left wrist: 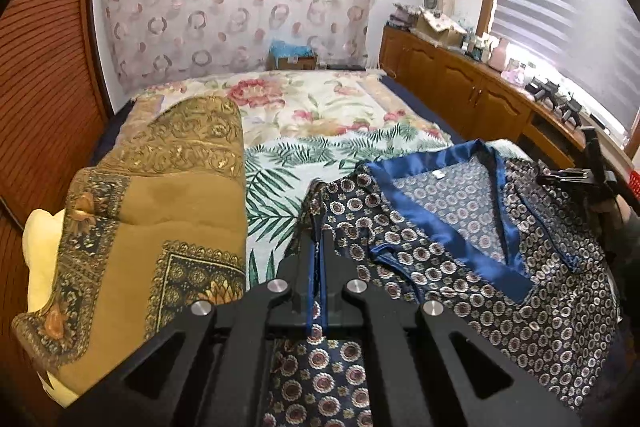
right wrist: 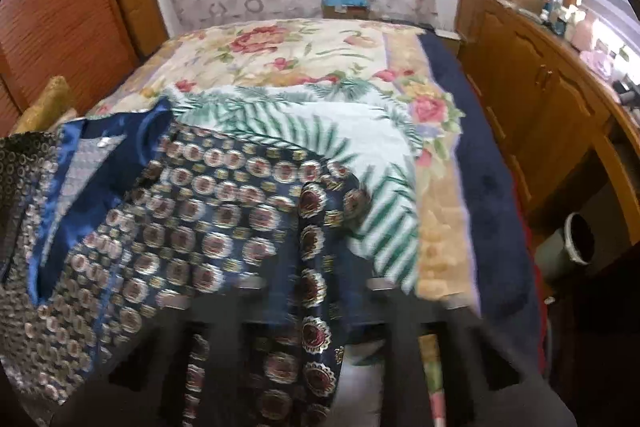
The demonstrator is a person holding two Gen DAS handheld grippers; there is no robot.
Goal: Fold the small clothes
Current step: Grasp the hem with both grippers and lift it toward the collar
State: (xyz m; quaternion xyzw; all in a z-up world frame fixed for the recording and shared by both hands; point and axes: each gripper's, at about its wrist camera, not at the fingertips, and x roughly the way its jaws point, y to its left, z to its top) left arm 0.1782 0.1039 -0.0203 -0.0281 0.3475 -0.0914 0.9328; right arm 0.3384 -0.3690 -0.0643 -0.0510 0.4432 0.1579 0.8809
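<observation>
Centrally at the bottom of the left wrist frame, the left gripper [left wrist: 317,259] pinches the patterned navy shirt [left wrist: 460,247], which spreads across the lower right over the leaf-print bedspread [left wrist: 280,179]. Blurred, the right gripper [right wrist: 320,291] pinches the shirt's fabric too.

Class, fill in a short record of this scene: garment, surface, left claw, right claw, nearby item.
garment: navy patterned shirt with blue satin collar, spread open
surface: bed with floral and leaf-print covers
left claw: shut on the shirt's edge
right claw: blurred, draped by shirt fabric; grip unclear
nearby item: brown folded blanket, left of the shirt
</observation>
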